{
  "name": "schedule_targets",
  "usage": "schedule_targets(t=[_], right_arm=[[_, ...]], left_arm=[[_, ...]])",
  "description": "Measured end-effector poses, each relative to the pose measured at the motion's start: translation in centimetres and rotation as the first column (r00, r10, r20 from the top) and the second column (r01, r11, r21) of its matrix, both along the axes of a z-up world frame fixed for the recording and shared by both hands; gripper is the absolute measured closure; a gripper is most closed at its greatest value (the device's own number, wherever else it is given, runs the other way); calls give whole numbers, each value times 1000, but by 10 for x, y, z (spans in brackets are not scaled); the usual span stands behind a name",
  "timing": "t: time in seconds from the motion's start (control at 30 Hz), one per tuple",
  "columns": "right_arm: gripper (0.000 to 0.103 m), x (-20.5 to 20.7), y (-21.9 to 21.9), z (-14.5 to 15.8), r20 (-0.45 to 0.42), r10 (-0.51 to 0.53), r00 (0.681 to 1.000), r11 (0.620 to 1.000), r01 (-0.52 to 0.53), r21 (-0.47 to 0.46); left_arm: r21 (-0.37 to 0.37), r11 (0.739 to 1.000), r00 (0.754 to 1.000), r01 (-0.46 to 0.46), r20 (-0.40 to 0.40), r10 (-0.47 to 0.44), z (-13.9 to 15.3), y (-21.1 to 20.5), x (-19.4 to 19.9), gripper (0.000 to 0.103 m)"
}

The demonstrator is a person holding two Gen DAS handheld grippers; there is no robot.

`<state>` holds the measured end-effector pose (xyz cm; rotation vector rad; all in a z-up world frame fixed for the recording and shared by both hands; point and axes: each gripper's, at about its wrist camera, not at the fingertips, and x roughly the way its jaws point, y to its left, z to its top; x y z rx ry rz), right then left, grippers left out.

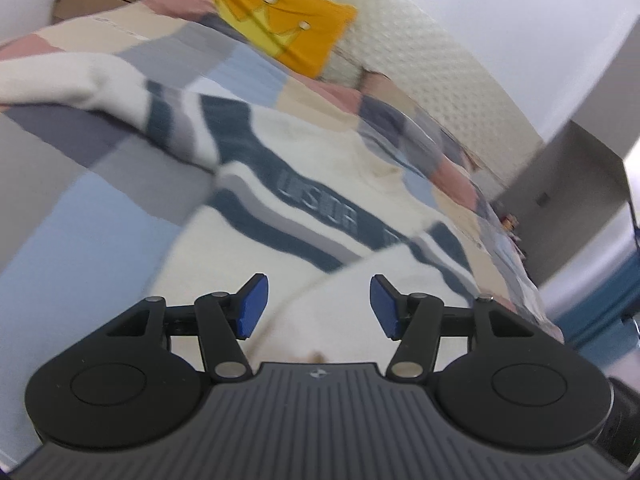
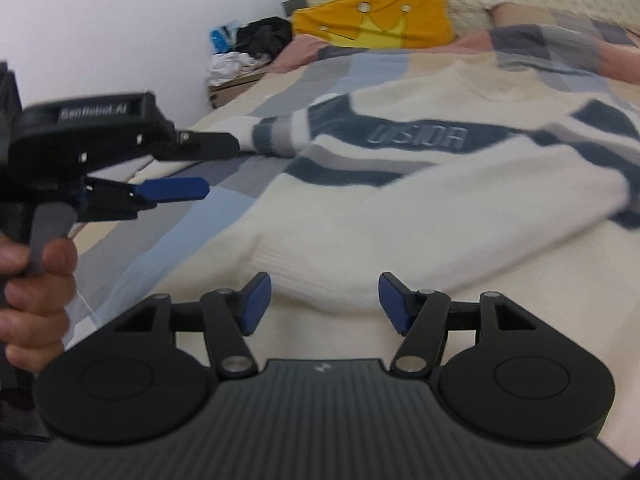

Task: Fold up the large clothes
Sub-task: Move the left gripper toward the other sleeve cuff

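Observation:
A cream sweater (image 2: 400,216) with dark teal and grey stripes and grey lettering lies face up on the bed. It also shows in the left wrist view (image 1: 320,184), with one sleeve (image 1: 80,80) stretched to the left and the other folded across the body. My left gripper (image 1: 318,306) is open and empty just above the sweater's lower part. In the right wrist view it appears from the side (image 2: 208,166), open, beside the left sleeve cuff (image 2: 280,136). My right gripper (image 2: 324,304) is open and empty over the sweater's hem.
The bed has a patchwork cover (image 1: 80,216) in blue, grey, beige and pink. An orange crown cushion (image 2: 372,12) leans on the cream headboard (image 1: 420,60). A bedside stand with heaped clothes (image 2: 248,52) is at the far left by the white wall.

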<state>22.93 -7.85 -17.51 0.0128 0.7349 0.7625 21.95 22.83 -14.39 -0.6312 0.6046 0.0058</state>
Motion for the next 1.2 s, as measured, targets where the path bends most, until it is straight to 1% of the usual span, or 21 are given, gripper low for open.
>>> schedule_targets(t=[0.07, 0.13, 0.23, 0.27, 0.33, 0.47, 0.57, 0.6, 0.63, 0.67, 0.73, 0.8, 0.93, 1.0, 1.03, 1.07, 1.13, 1.2], right_arm=[[41, 3, -7, 1, 5, -37, 999, 999, 37, -35], [41, 9, -9, 2, 15, -69, 997, 995, 70, -64], [41, 22, -13, 4, 29, -104, 994, 993, 105, -61], [41, 26, -14, 4, 37, -115, 993, 991, 117, -62], [41, 35, -15, 3, 53, -131, 990, 989, 134, -65], [41, 54, -15, -3, 38, -152, 988, 985, 155, -71], [41, 65, -16, -7, 25, -179, 983, 981, 181, -67], [41, 68, -17, -7, 20, -185, 983, 981, 186, -62], [41, 71, -17, -8, 18, -187, 982, 981, 188, -57], [41, 73, -17, -9, 20, -184, 983, 981, 185, -52], [41, 76, -16, -12, 29, -176, 984, 983, 177, -52], [41, 80, -13, -17, 29, -177, 984, 981, 179, -70], [40, 85, -7, -25, 14, -171, 985, 981, 171, -92], [40, 85, -4, -28, 14, -162, 987, 981, 163, -110], [40, 85, -4, -29, 17, -160, 987, 980, 160, -117], [40, 85, -4, -31, 17, -158, 987, 980, 159, -121], [40, 86, -4, -34, 12, -160, 987, 980, 160, -122], [40, 87, -4, -36, 13, -160, 987, 979, 161, -122]], left_arm=[[3, 999, 999, 37, -5, -37, -3, -12, 4, 51], [20, 997, 997, 71, -11, -70, -5, -24, 6, 57], [59, 993, 994, 105, -32, -103, -8, -40, 10, 67], [61, 992, 993, 112, -43, -109, -11, -42, 11, 70], [55, 991, 991, 121, -68, -117, -17, -48, 14, 73], [56, 994, 987, 94, -139, -85, -32, -59, 20, 75], [53, 996, 975, 79, -214, -65, -49, -61, 26, 75], [40, 997, 969, 71, -241, -60, -55, -60, 29, 75], [10, 998, 962, 56, -268, -52, -63, -58, 30, 75], [-8, 999, 961, 47, -272, -47, -67, -57, 29, 75], [-11, 999, 962, 42, -268, -43, -67, -56, 28, 75], [2, 999, 963, 43, -266, -41, -66, -57, 29, 75], [54, 997, 964, 59, -261, -43, -61, -64, 31, 75], [59, 997, 967, 58, -252, -42, -57, -65, 31, 75], [53, 997, 970, 55, -241, -41, -56, -64, 31, 74], [37, 998, 973, 52, -228, -42, -54, -63, 30, 68], [-20, 999, 977, 38, -209, -41, -53, -56, 30, 57], [-54, 998, 981, 21, -192, -31, -51, -52, 29, 54]])
